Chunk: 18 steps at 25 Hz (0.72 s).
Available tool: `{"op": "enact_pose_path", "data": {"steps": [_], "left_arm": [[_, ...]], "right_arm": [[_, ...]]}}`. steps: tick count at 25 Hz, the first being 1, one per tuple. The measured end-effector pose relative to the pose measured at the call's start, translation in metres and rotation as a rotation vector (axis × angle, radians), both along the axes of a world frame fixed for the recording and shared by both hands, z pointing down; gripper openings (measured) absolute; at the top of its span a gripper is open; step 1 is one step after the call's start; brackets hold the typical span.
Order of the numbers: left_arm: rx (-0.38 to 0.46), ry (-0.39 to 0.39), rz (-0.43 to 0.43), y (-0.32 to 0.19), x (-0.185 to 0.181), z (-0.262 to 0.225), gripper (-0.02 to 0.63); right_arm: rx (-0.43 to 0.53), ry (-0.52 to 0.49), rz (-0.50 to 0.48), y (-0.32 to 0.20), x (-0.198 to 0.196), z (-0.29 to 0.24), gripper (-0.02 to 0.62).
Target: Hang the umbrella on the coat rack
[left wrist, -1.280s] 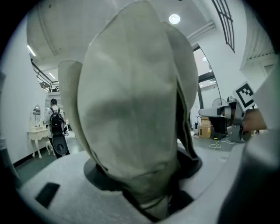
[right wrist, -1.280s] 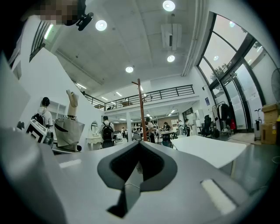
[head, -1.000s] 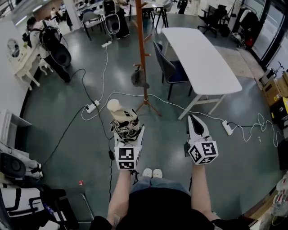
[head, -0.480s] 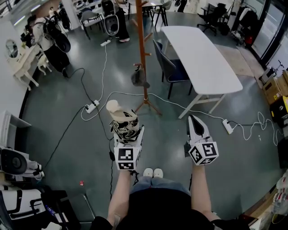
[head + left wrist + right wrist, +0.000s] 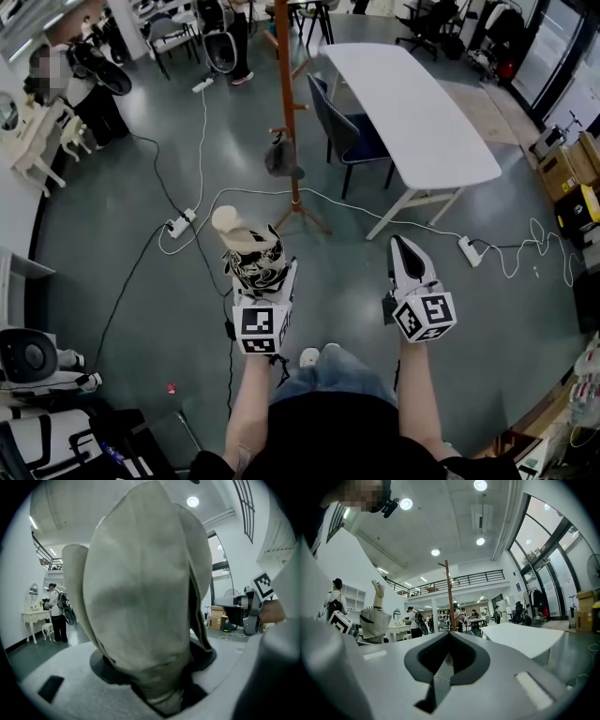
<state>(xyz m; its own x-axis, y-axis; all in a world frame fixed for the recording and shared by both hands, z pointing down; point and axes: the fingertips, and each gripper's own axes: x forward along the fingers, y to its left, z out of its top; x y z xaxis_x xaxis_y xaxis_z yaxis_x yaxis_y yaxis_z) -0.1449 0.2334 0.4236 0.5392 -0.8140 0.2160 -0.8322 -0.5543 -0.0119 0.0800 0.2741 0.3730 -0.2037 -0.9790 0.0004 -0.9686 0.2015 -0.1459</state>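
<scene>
Folded umbrella upright in my left grip, coat rack ahead.

The tall wooden coat rack with its short pegs stands well ahead. My left gripper is clamped on the umbrella, a soft, light, patterned fabric bundle that would likely squash and slip. Its smooth, pale, rounded handle looks stiff, best for hooking. My right gripper is closed and empty.

1. A white table is standing on the grey floor, with a dark chair sitting beside it.
2. A white cable is trailing from a power strip.
3. A person is standing near a white dressing table.
4. Cardboard boxes are sitting at the right.
</scene>
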Motion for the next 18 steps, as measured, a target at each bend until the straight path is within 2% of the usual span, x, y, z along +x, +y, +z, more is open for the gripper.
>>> {"op": "enact_pose_path", "data": {"steps": [9,18], "left_arm": [[-0.005,0.000,0.002,-0.033,-0.001,0.007,0.304],[0.001,-0.017,-0.023,-0.088,0.012,0.011,0.304]], "right_arm": [[-0.011,-0.020,0.010,-0.031,0.004,0.012,0.011],[0.003,-0.033,-0.028,-0.101,0.019,0.016,0.011]]}}
